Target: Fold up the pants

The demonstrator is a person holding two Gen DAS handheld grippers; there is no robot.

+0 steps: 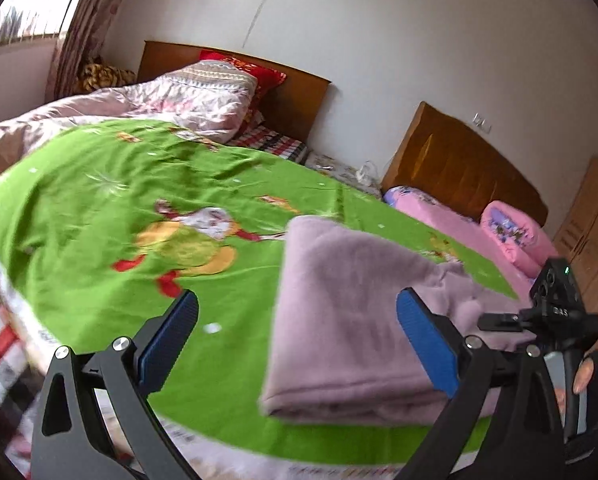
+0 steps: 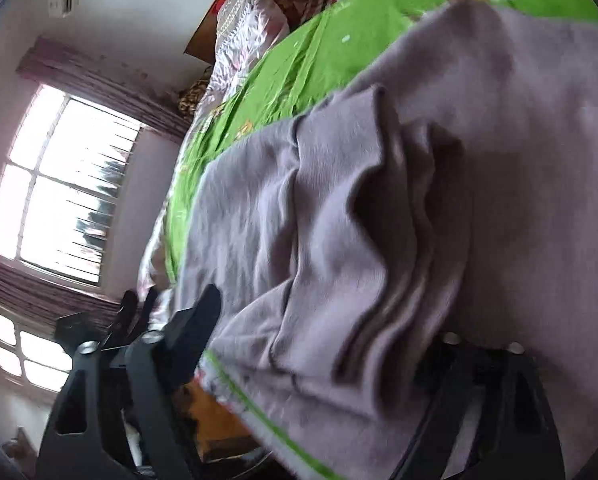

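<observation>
Mauve fleece pants (image 1: 351,320) lie folded into a thick rectangle on the green bedspread (image 1: 119,200). My left gripper (image 1: 297,340) is open and empty, its blue pads (image 1: 167,340) spread wide above the bed, the right pad over the pants' near edge. The other gripper's body (image 1: 555,304) shows at the pants' right side. In the right wrist view the pants (image 2: 379,200) fill the frame with bunched folds. My right gripper (image 2: 327,340) is rolled sideways and open; its left finger (image 2: 199,320) shows beside the cloth, and the right finger is hidden under the fabric.
A pink quilt (image 1: 159,100) and red pillow (image 1: 259,72) lie at the wooden headboard (image 1: 299,96). A second bed with pink bedding (image 1: 511,236) stands to the right. A window (image 2: 59,184) with curtains is beyond the bed. The bedspread's near edge (image 1: 239,452) drops off below the gripper.
</observation>
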